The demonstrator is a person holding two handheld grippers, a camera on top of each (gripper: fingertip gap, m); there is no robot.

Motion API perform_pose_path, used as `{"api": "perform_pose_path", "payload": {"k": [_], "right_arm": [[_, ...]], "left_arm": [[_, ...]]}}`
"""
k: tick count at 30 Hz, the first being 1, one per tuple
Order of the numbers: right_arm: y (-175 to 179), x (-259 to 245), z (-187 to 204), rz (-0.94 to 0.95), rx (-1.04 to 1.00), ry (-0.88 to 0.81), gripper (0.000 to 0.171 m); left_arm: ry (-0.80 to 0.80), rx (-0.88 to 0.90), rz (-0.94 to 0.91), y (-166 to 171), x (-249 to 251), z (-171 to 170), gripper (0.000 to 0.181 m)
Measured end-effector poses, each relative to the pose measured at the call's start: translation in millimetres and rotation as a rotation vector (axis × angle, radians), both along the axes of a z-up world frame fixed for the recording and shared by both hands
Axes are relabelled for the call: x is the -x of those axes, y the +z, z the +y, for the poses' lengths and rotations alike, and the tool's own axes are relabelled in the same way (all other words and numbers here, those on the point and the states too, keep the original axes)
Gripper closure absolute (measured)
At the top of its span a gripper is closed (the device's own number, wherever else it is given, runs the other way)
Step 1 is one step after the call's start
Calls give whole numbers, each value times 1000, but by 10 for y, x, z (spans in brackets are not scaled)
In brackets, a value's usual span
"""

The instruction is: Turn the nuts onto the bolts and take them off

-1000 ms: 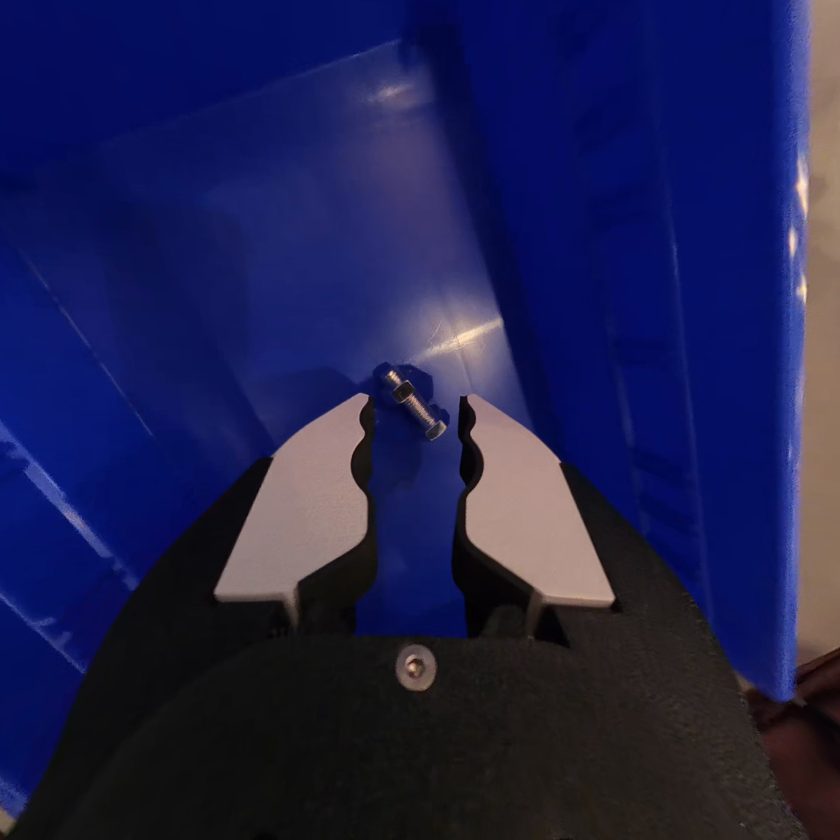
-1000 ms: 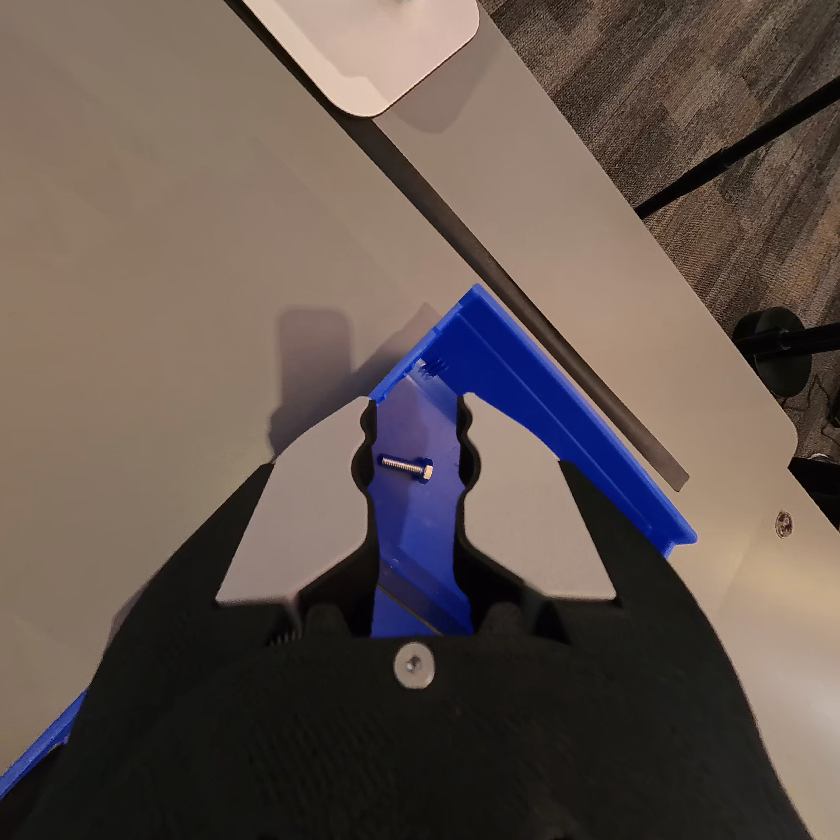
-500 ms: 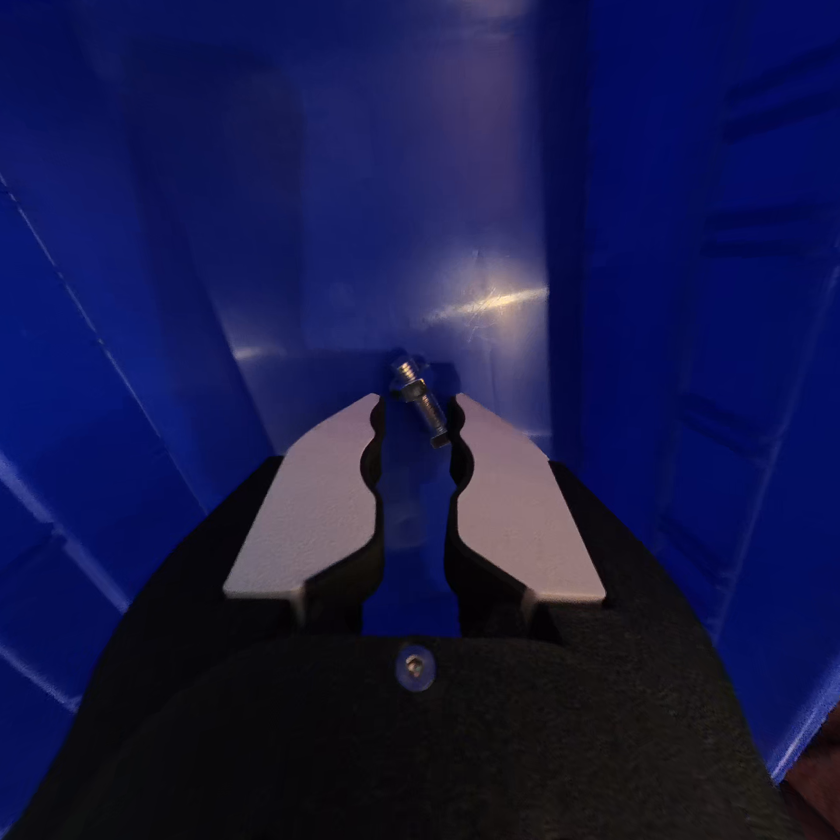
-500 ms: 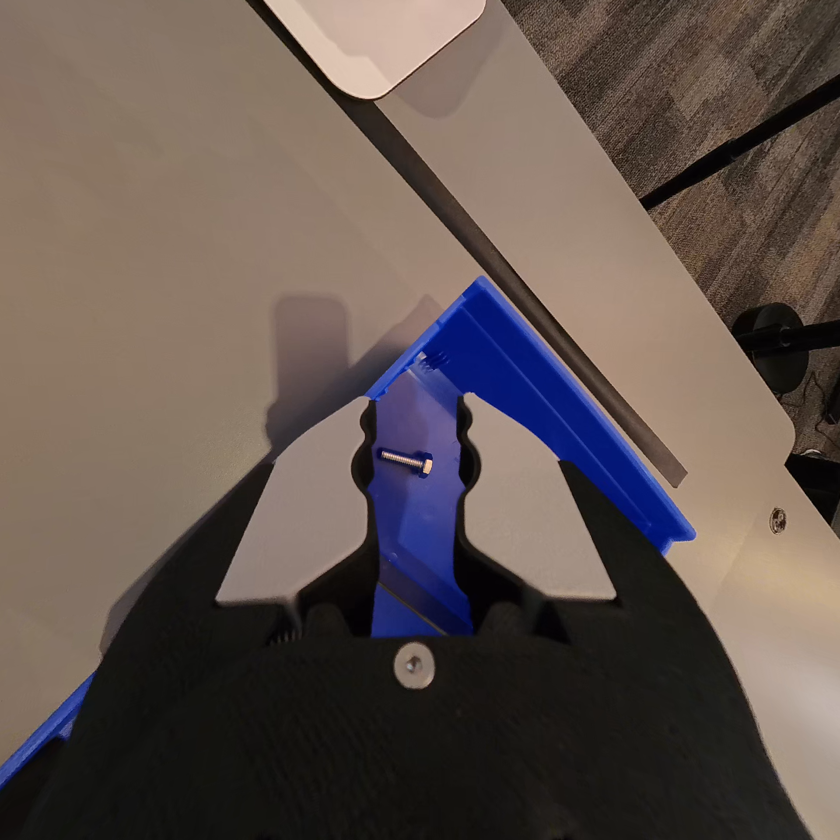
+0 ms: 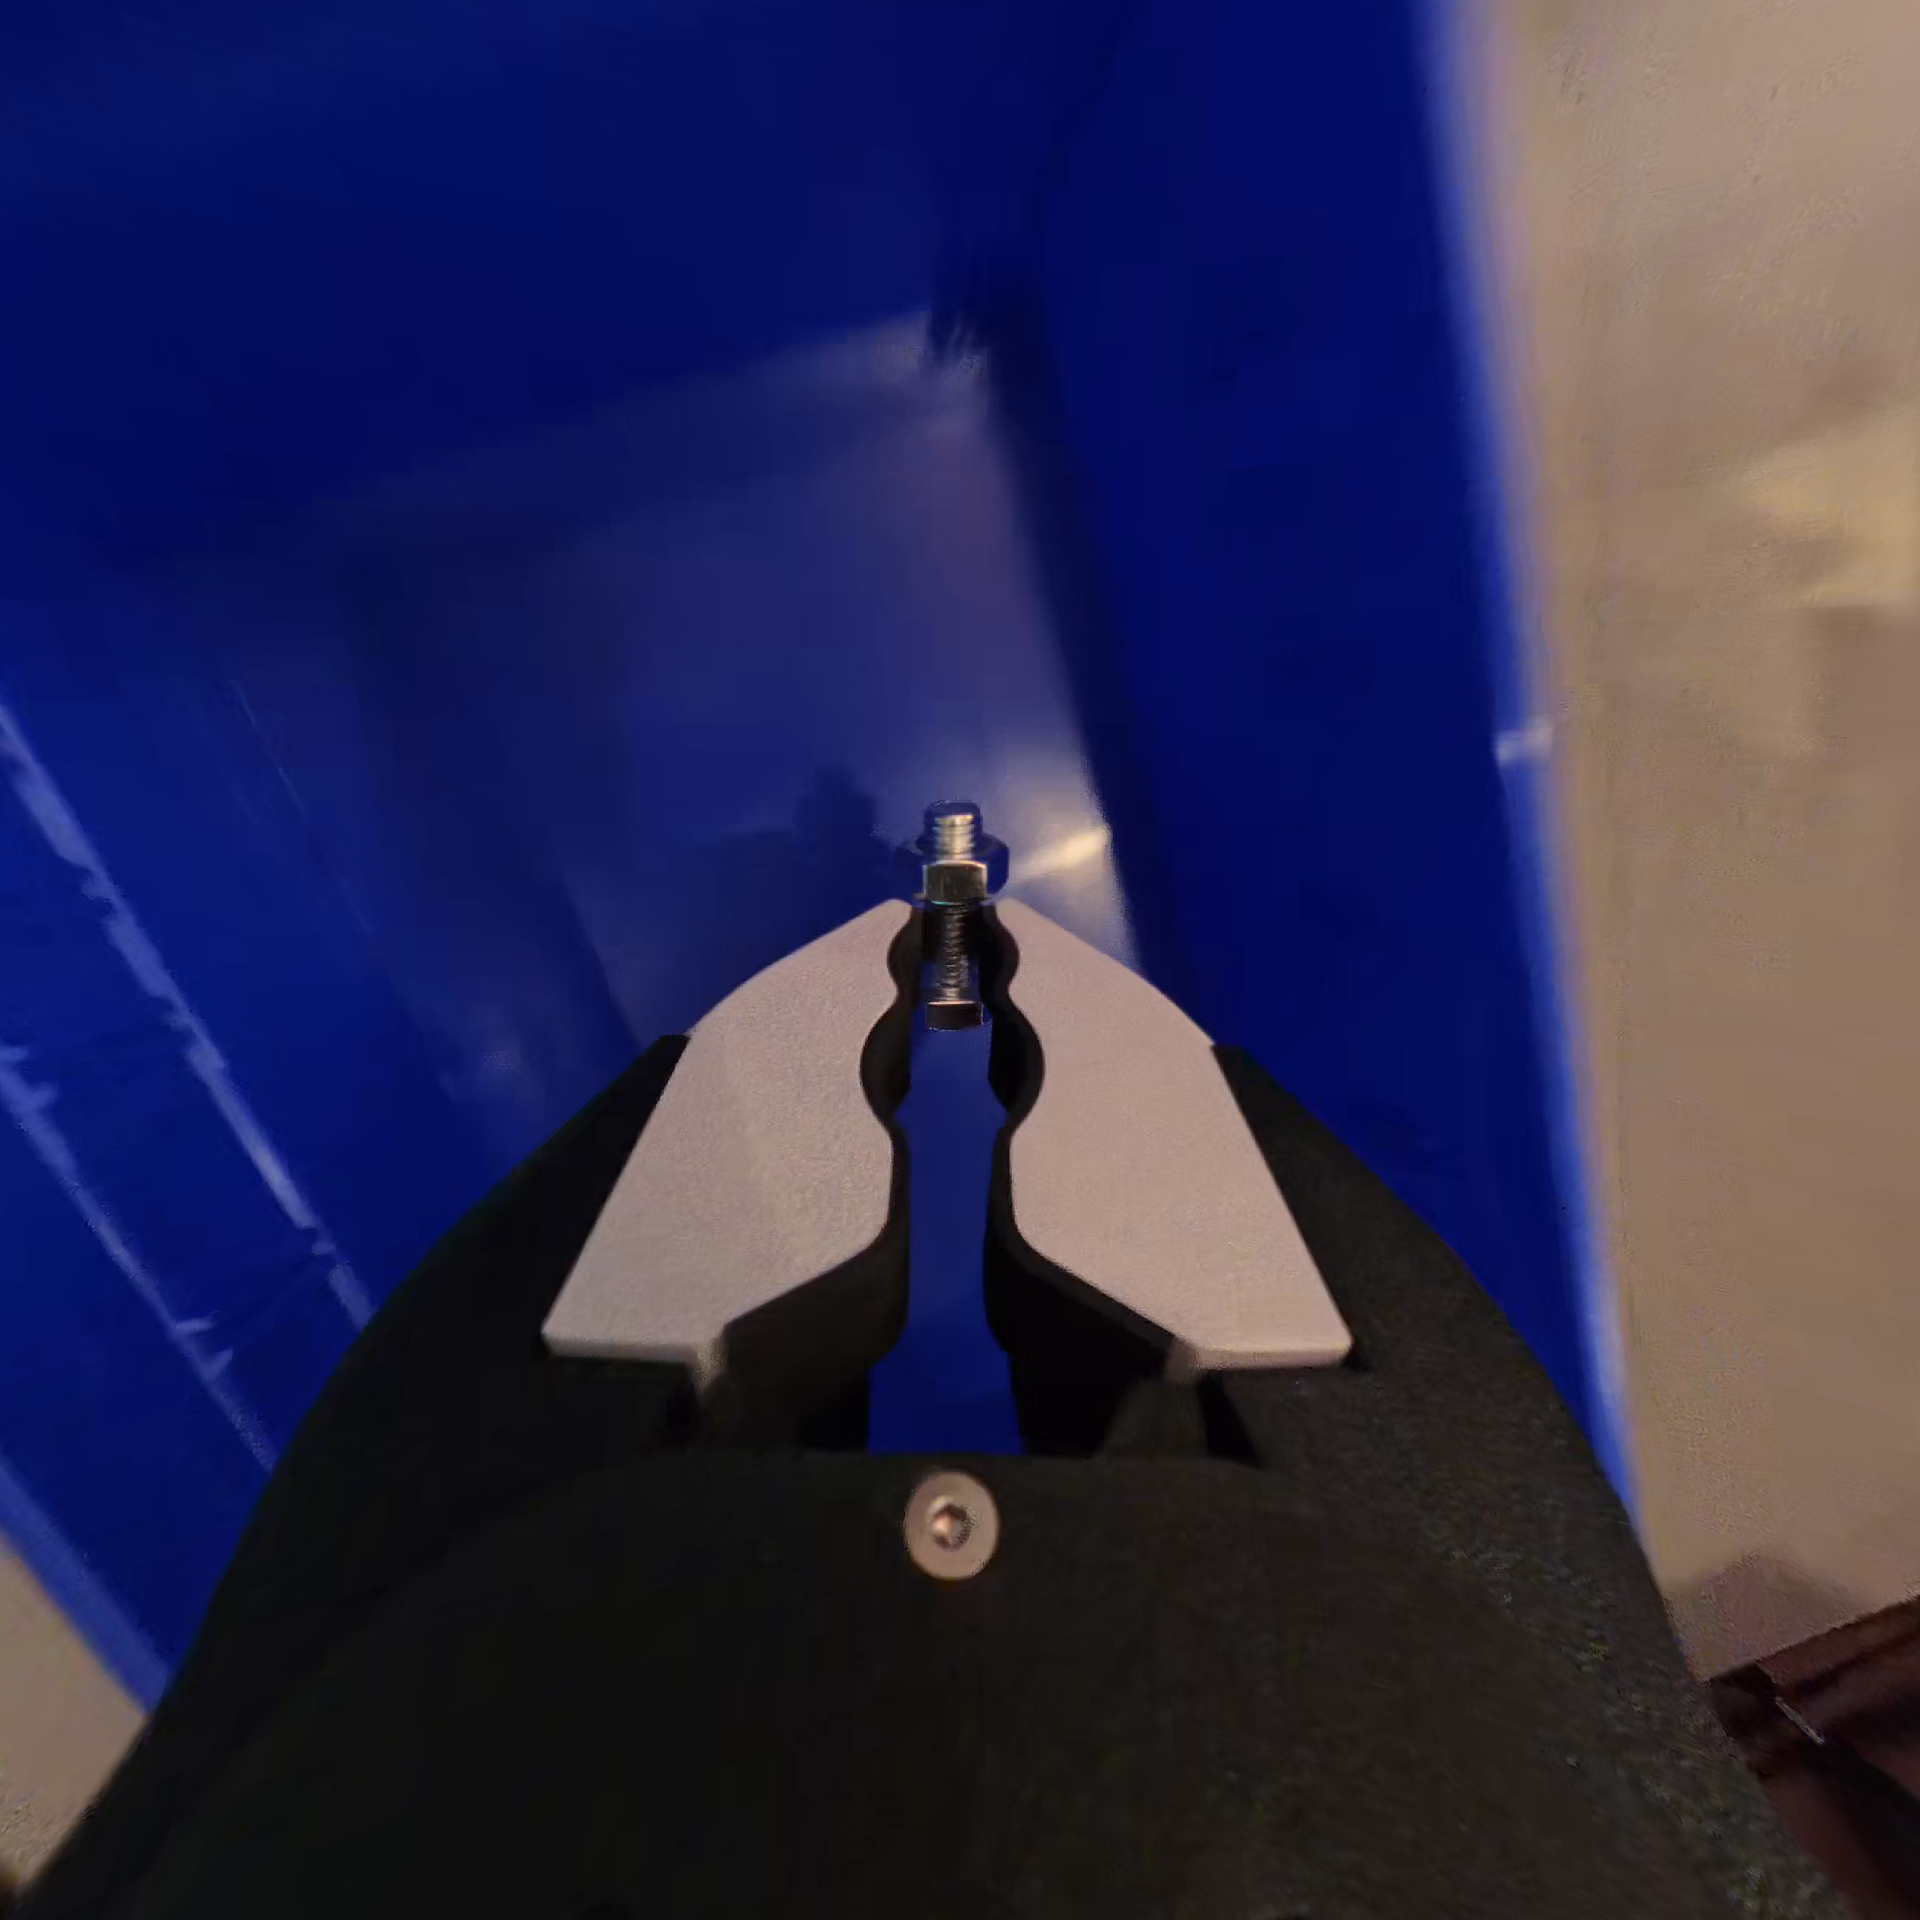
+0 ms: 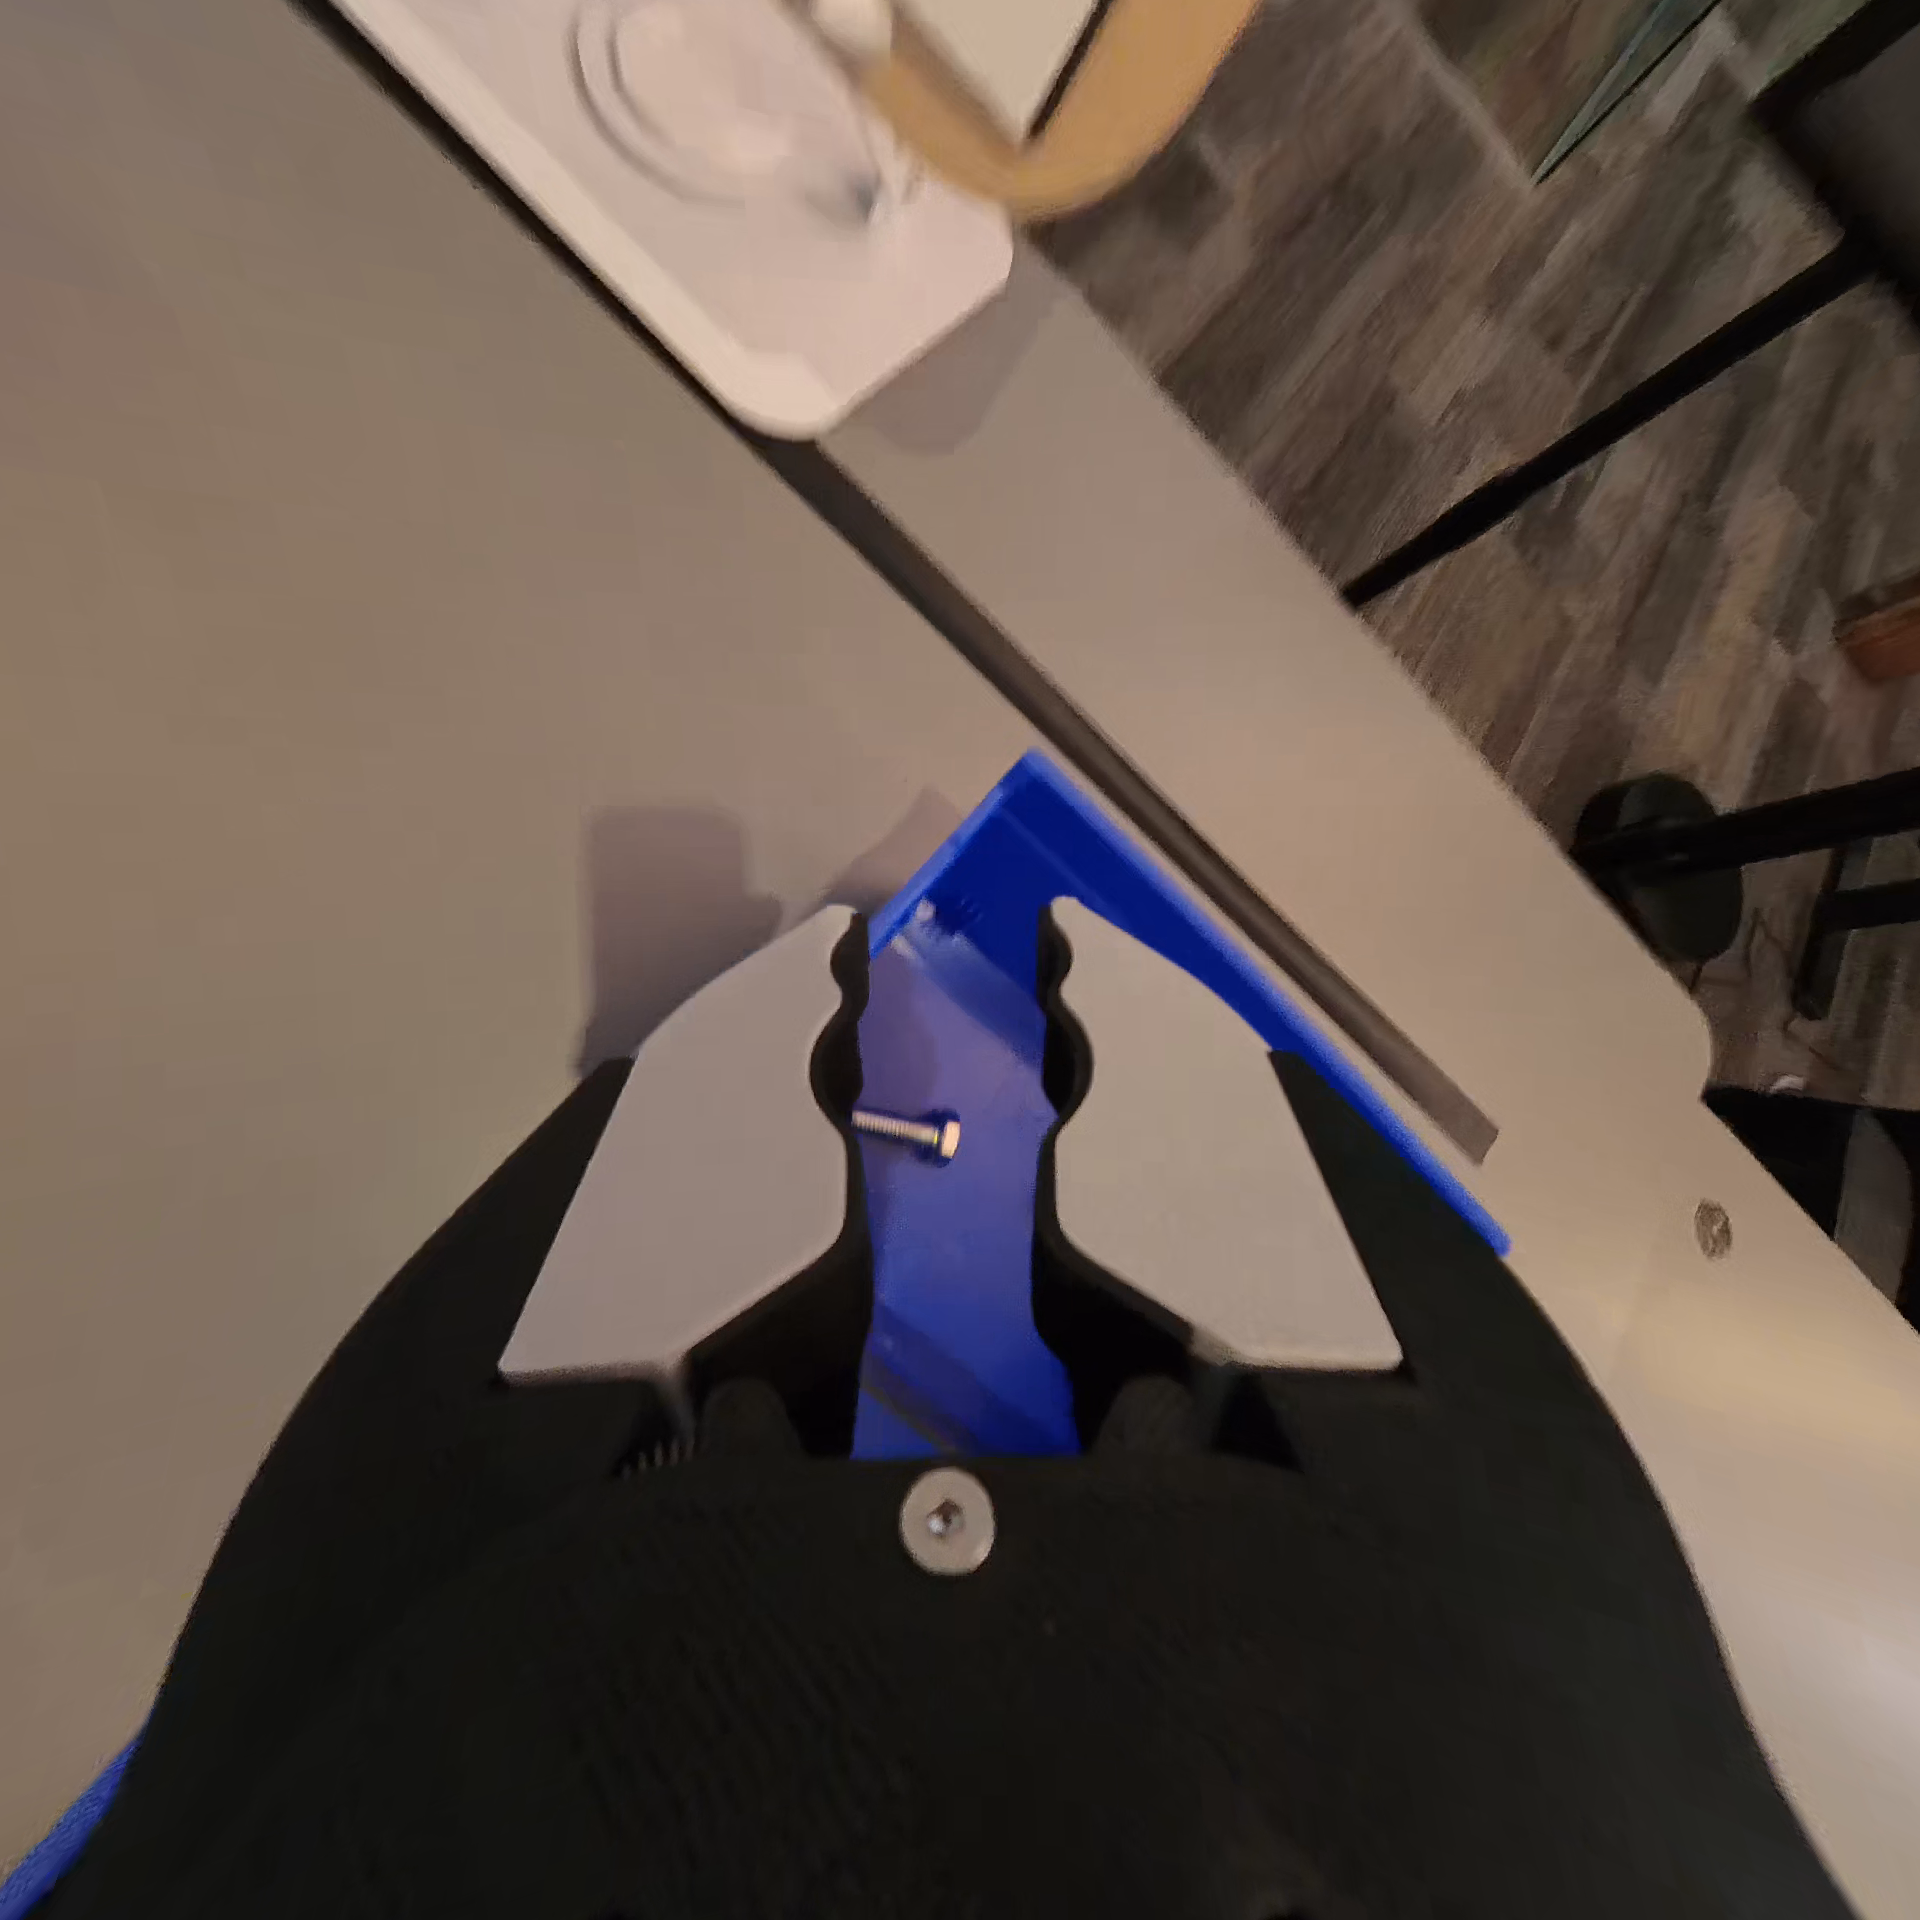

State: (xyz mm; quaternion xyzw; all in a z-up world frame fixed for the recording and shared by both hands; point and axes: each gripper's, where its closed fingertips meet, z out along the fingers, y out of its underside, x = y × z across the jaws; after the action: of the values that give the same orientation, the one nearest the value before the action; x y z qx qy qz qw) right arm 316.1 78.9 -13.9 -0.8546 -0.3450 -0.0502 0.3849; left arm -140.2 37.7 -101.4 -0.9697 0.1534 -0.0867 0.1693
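While inside the blue bin (image 5: 520,520), left gripper (image 5: 954,912) pinches a bolt (image 5: 954,961), nut (image 5: 956,881) just past its tips. Right gripper (image 6: 951,914) gapes empty above the bin, second bolt (image 6: 906,1127) on bin floor.

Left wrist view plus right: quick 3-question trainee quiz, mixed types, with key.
1. True or false: the left gripper is shut on the threaded silver steel bolt carrying a hex nut.
2. The right gripper is: A) open B) shut on a bolt.
3. Fill in: the bare silver bolt below the right gripper lies inside the blue plastic ____.

Key: 1 true; 2 A; 3 bin.
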Motion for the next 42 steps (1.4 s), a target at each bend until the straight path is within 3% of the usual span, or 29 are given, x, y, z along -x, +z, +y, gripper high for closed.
{"api": "perform_pose_path", "payload": {"k": [4,7,9,11,17,31,35,42], "right_arm": [[612,428,-134,175,-236,131,141],[1160,1211,-698,563,-318,502,149],[1423,1630,-1244,851,-246,798,156],[1507,1839,-1542,990,-163,943,155],[1442,2101,-1724,1019,-142,1011,151],[1325,2203,-1811,1110,63,1067,161],[1338,2173,-1778,1070,0,1051,161],[1393,2132,-1829,1038,-73,1089,161]], "left_arm": [[-204,-340,-328,961,-658,-40,172],[-525,-486,-625,1573,-1418,-485,172],[-696,-552,-793,1859,-1821,-809,172],[-803,-570,-882,1992,-2101,-1062,172],[-919,-568,-889,1979,-2452,-1373,172],[-975,-587,-901,1973,-2517,-1492,171],[-975,-614,-928,1965,-2504,-1469,139],[-1004,-707,-814,1797,-2627,-1437,144]]}}
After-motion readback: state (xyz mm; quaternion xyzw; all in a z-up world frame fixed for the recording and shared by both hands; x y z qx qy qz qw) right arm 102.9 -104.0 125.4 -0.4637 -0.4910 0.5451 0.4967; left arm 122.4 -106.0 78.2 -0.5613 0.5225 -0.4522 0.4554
